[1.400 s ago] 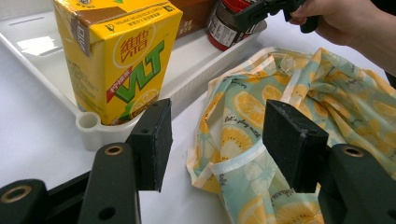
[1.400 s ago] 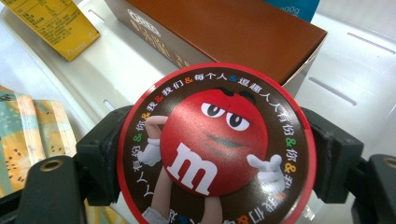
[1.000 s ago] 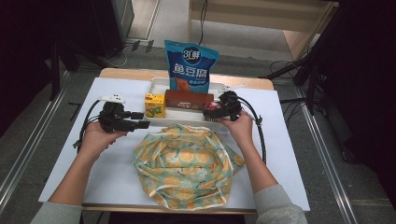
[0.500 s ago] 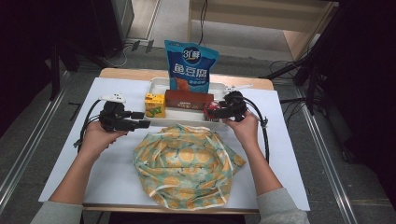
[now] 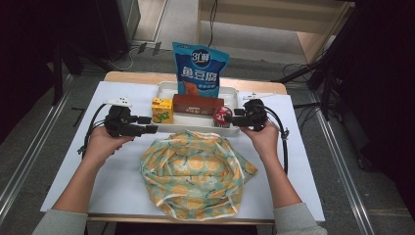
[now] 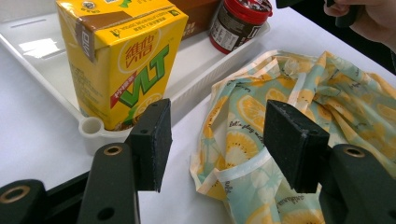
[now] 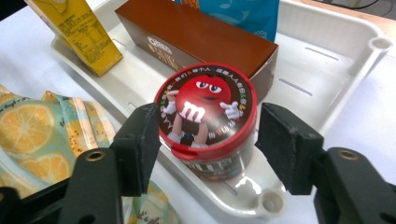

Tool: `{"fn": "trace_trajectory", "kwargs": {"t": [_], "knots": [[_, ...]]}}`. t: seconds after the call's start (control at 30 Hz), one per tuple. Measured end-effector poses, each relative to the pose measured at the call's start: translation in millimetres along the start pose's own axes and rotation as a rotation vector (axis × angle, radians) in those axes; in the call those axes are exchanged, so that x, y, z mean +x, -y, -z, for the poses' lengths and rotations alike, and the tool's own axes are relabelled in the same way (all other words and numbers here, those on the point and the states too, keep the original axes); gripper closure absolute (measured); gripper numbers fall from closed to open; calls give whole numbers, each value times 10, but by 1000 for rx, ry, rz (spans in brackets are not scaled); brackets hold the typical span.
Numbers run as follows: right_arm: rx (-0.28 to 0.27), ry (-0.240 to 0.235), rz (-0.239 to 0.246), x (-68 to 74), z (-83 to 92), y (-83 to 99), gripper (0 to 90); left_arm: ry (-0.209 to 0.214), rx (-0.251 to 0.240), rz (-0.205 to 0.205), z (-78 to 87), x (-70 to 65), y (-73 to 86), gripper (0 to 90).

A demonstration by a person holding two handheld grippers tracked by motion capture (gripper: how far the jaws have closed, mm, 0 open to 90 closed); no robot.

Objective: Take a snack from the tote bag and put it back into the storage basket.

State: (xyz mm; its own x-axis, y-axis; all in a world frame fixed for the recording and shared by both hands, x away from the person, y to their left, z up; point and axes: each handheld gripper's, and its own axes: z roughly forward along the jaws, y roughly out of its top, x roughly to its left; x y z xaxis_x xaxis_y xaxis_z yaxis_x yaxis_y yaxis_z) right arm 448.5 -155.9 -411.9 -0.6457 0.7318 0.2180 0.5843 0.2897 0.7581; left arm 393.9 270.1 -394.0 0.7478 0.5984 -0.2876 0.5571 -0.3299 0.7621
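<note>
candy tub point(image 7: 205, 122) upright, lid up

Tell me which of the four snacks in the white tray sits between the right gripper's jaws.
The red-lidded M&M's tub, at the tray's near right corner. The right gripper has its jaws closing around it; yellow drink carton, brown box and blue bag stand clear.

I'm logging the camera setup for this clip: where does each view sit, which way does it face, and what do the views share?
High view: above the person's side, looking forward and down on the table; both forearms, the left tool and the right tool show.
Left gripper view: rides the left tool, jaws apart, facing the yellow drink carton and fruit-print bag.
Right gripper view: rides the right tool; its jaws, just closing, flank the red-lidded jar with a gap on the right.
Shared: white tray, carton, jar, bag.
</note>
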Motion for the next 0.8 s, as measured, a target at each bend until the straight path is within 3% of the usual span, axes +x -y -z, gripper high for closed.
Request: {"fn": "trace_trajectory", "kwargs": {"t": [0.17, 0.5, 0.67, 0.8], "knots": [[-17, 14, 11, 11, 54, 34, 491, -4, -6, 1, -7, 7, -2, 423], [0, 14, 39, 71, 90, 125, 826, -7, -15, 13, -32, 35, -5, 422], [23, 31, 56, 85, 70, 147, 900, -8, -13, 8, -37, 42, -8, 423], [36, 31, 49, 65, 62, 163, 900, -8, -13, 8, -41, 42, -9, 422]]}}
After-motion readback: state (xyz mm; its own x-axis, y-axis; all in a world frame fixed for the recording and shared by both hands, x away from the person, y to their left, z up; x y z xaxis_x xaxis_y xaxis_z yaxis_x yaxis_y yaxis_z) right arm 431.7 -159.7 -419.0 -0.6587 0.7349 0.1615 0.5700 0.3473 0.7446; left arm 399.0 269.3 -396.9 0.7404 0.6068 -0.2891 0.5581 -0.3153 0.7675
